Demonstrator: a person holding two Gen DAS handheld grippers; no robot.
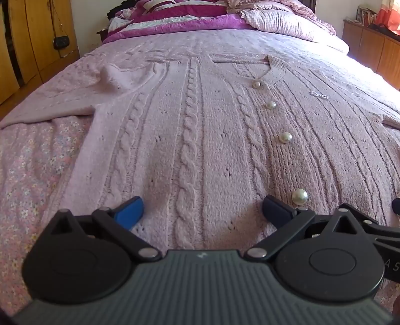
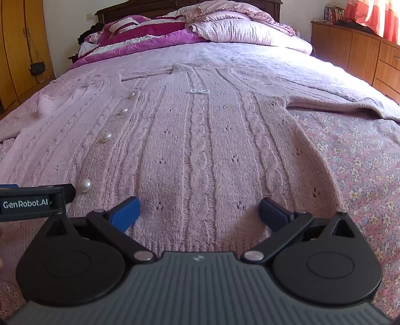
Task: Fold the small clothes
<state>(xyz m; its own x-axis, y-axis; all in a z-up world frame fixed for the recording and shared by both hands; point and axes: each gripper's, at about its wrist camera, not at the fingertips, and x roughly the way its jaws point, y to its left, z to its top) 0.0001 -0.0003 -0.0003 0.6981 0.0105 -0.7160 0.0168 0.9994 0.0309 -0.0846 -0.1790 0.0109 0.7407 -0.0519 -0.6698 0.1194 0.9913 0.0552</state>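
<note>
Left wrist view: your left claw (image 1: 203,212) hangs just above the hem end of a pink cable-knit cardigan (image 1: 200,130), pointing down at it. Its two blue fingertips (image 1: 131,212) stand spread wide, released, with only knit showing between them and nothing gripped. The cardigan lies flat and face up on the bed (image 1: 32,170), collar toward the pillows (image 1: 280,22), one sleeve stretched out to the left. A row of pearl buttons (image 1: 285,137) runs up the front closure; the nearest pearl sits just beside the right-hand fingertip. At the right edge of this view you can see part of your other tool.

Right wrist view: your right claw (image 2: 200,212) hovers over the other half of the same hem, likewise released, fingertips (image 2: 273,212) apart over bare knit. The cardigan's second sleeve (image 2: 350,105) reaches out to the right across the floral bedspread (image 2: 362,175). A small beaded ornament (image 2: 199,91) lies on the chest panel. The left claw enters from the left edge, close to the lowest pearl.

Surroundings (no box, basket or tray appears in either view): a rumpled magenta quilt (image 2: 140,37) and pillows at the head of the bed, a wooden wardrobe (image 2: 22,50) to the left with a small dark bag (image 2: 37,67) hanging on it, and a low wooden cabinet (image 2: 355,52) to the right under an orange curtain (image 2: 375,17).
</note>
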